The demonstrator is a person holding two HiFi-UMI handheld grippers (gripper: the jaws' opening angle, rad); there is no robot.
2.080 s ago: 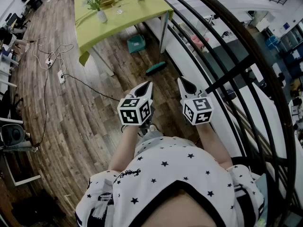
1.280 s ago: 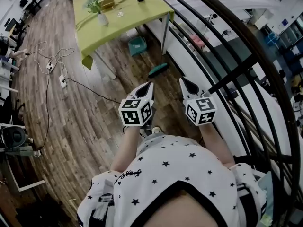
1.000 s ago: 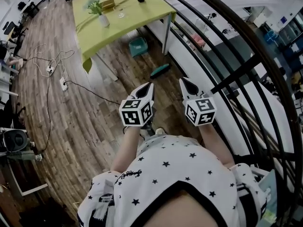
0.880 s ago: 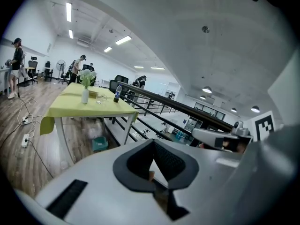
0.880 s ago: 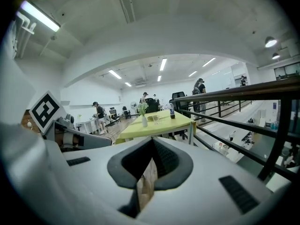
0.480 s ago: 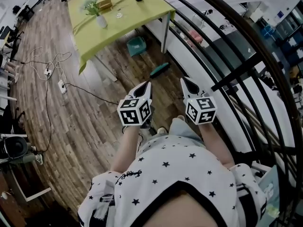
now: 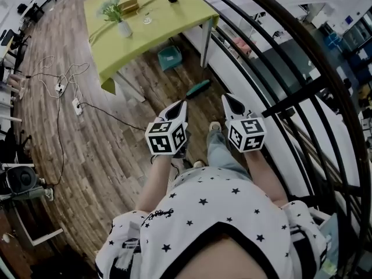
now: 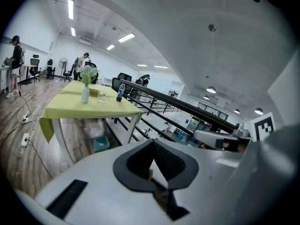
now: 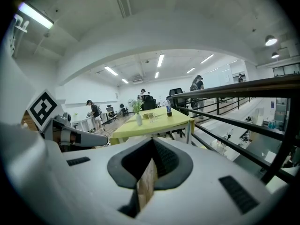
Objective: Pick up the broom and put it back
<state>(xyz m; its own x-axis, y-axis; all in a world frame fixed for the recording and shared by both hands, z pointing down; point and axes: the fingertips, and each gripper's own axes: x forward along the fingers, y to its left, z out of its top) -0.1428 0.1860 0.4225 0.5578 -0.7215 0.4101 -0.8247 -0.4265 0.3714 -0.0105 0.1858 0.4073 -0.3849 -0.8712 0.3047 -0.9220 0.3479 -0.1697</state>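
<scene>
Currently left gripper (image 7: 182,104) and right gripper (image 7: 226,99) sit side by side mid-frame, jaws together, empty; broom (image 7: 195,88) just above, railing (image 7: 293,97) right.

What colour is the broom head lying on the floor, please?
The broom head is teal, clearest in the head view.

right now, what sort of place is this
Probably an open-plan office or lab on a mezzanine: a black railing looks over a lower level, office chairs stand at the far end, and a table with a yellow-green cloth sits on the wood-plank floor.
</scene>
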